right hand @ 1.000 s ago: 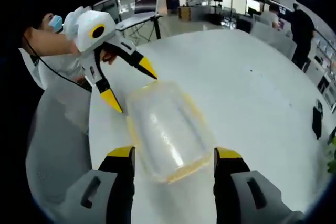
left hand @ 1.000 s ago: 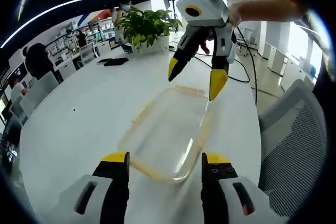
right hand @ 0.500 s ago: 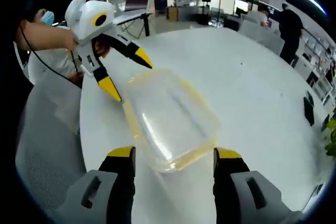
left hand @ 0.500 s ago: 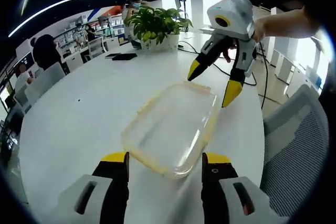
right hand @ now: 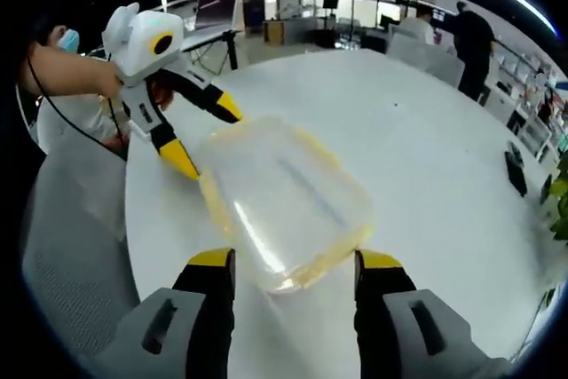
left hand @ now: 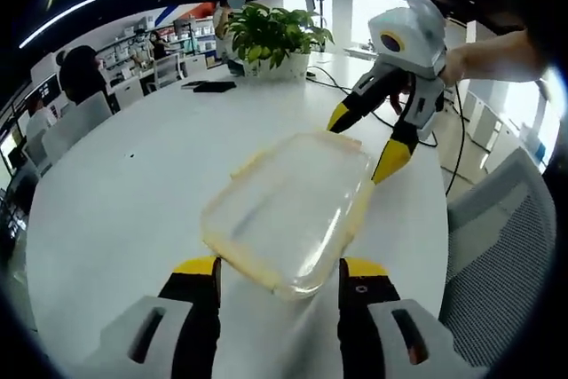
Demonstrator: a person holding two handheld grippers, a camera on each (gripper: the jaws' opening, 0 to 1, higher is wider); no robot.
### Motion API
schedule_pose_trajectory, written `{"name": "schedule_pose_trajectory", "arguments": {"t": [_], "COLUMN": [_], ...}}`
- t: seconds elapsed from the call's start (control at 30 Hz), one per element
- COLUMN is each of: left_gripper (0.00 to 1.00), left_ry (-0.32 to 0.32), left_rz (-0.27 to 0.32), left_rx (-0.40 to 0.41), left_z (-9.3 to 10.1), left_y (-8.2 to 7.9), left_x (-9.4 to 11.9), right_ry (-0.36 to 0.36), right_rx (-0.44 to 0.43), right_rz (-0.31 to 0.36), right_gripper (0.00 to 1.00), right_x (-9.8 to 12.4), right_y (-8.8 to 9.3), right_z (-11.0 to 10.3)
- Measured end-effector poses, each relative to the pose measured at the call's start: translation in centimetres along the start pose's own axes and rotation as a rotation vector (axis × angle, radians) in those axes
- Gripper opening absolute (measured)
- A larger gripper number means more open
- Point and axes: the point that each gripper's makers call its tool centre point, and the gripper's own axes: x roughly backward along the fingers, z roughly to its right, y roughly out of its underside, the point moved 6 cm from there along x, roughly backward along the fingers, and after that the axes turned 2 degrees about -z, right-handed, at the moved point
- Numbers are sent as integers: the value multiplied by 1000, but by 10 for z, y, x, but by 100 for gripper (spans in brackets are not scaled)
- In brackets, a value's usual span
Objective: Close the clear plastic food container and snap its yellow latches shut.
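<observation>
The clear food container [left hand: 288, 209] lies flat on the white table [left hand: 124, 201], its long side running between my two open, empty grippers [left hand: 277, 277] [right hand: 293, 271].

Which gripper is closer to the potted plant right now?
Right. The right gripper spans the container's end facing the potted plant; the left gripper is at the opposite end.

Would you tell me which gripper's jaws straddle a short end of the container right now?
Both do: the left gripper straddles one short end of the clear container, and the right gripper straddles the opposite end, open.
</observation>
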Motion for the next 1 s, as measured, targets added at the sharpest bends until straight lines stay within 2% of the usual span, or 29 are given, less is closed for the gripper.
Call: {"name": "schedule_pose_trajectory", "arguments": {"t": [0.33,1.0], "left_gripper": [44,44], "left_ry": [2,-29], "left_rz": [-8,-35], "left_rx": [7,34], "left_z": [-2,-31], "left_y": [4,21], "left_x": [2,16], "right_ry": [6,-14], "right_rx": [-1,30], "right_rz": [3,4], "right_gripper": [47,47], "right_x": [-1,-29], "right_y": [0,-29], "right_z": [-3,-8]}}
